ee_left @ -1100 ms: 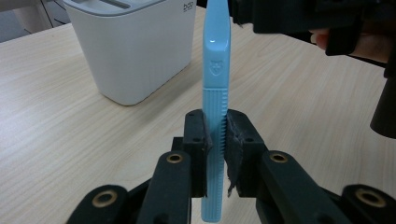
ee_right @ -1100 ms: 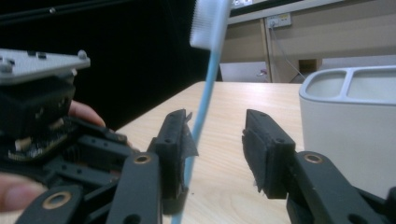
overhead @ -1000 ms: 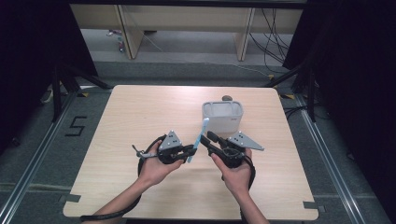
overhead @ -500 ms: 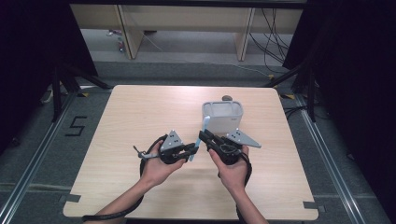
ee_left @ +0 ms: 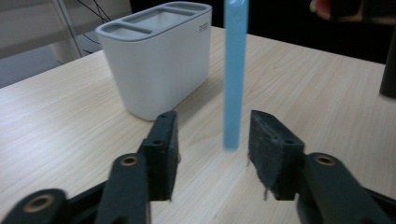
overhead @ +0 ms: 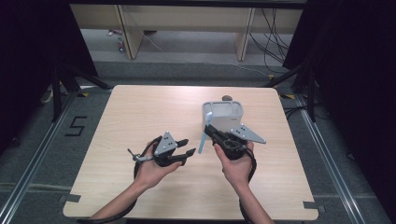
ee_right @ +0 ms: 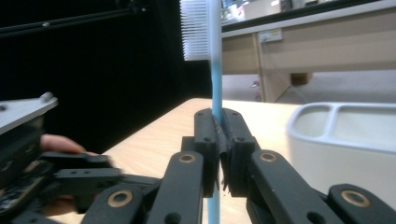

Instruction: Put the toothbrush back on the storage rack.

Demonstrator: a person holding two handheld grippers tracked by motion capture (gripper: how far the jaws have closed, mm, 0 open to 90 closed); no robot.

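The right claw (ee_right: 218, 144) has just clenched on the blue toothbrush (overhead: 203, 135), bristles up at twelve o'clock. The left claw (ee_left: 212, 144), at nine o'clock of it, has just released; the handle hangs between its spread jaws, untouched. The handover looks done. The white holder (overhead: 224, 114) stands on the table (overhead: 140, 107) at twelve o'clock of the right claw, probably the brush's destination.

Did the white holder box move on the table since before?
No. The white holder box sits at the same spot near the table's far edge, right of the middle, as in the earlier high views.
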